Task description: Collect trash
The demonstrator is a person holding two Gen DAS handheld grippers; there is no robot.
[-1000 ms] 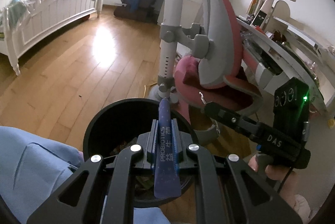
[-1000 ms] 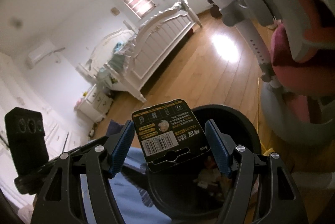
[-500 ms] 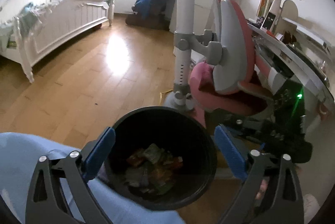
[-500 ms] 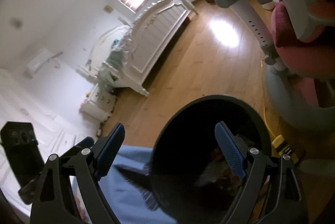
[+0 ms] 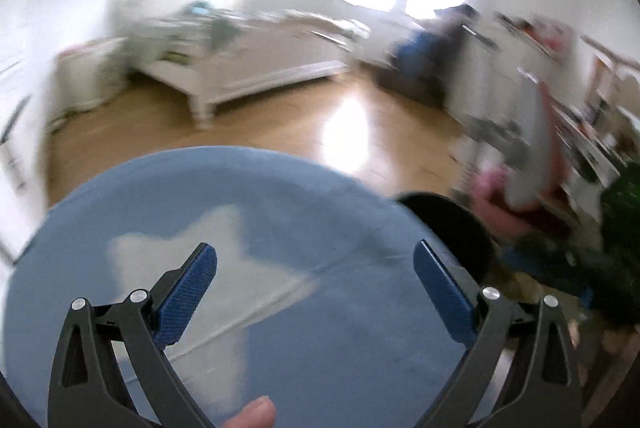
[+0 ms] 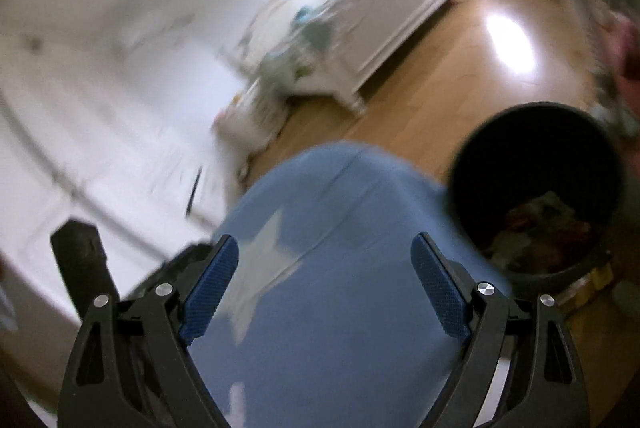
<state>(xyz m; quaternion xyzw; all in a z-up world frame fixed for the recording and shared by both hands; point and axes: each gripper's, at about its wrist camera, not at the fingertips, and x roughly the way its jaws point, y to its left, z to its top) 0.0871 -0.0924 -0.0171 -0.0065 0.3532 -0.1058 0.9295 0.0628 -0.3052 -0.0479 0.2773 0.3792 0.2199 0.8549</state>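
Your blue-clad leg (image 5: 248,268) fills the space under both sets of spread, empty jaws. The black bin (image 6: 536,180) stands just right of the leg, mouth open from above, trash (image 6: 540,232) low inside. Chair (image 5: 532,164) crowds the bin's far right side. Wood floor (image 5: 304,116) toward the bed (image 5: 248,68) is open. Frames blurred.
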